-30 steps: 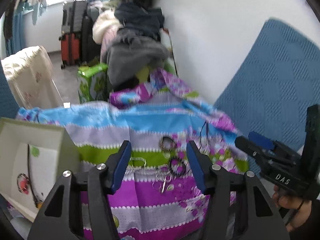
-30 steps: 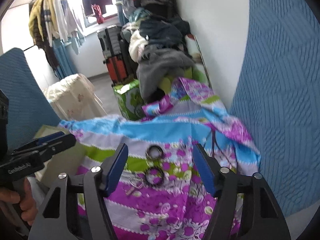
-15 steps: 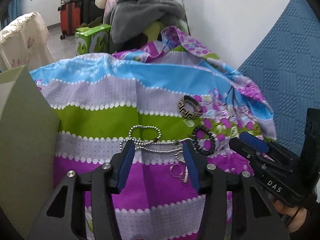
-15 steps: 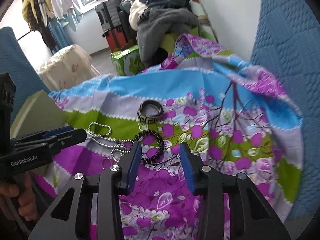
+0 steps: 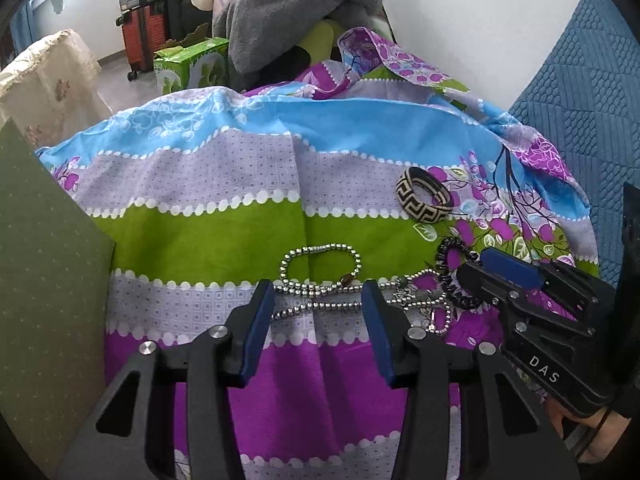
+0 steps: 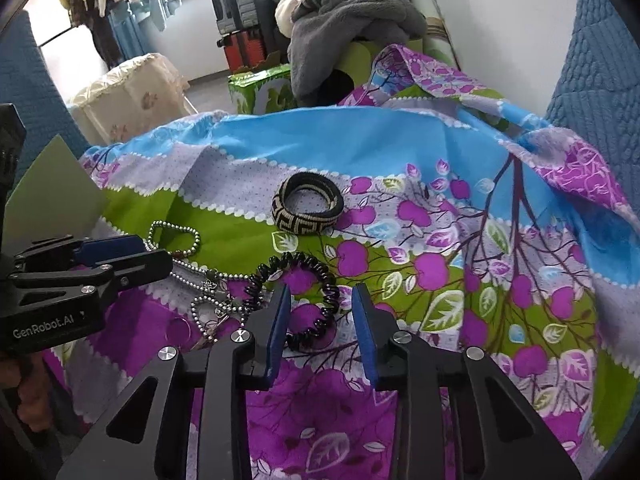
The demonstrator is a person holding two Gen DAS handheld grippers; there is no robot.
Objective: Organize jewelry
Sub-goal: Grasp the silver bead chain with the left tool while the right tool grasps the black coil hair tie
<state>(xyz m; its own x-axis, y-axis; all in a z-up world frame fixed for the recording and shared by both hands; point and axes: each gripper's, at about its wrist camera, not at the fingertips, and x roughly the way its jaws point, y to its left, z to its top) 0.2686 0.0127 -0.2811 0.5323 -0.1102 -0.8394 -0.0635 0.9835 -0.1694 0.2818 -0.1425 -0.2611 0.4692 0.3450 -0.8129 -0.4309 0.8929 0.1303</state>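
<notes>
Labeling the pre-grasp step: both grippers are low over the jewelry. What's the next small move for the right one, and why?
Probably ease the right gripper slightly forward and down, then close on the black coil bracelet. Its jaws are open with the bracelet's near-right arc between the pads, lying loose on the patterned cloth. The left gripper is open over the silver bead chain.
</notes>
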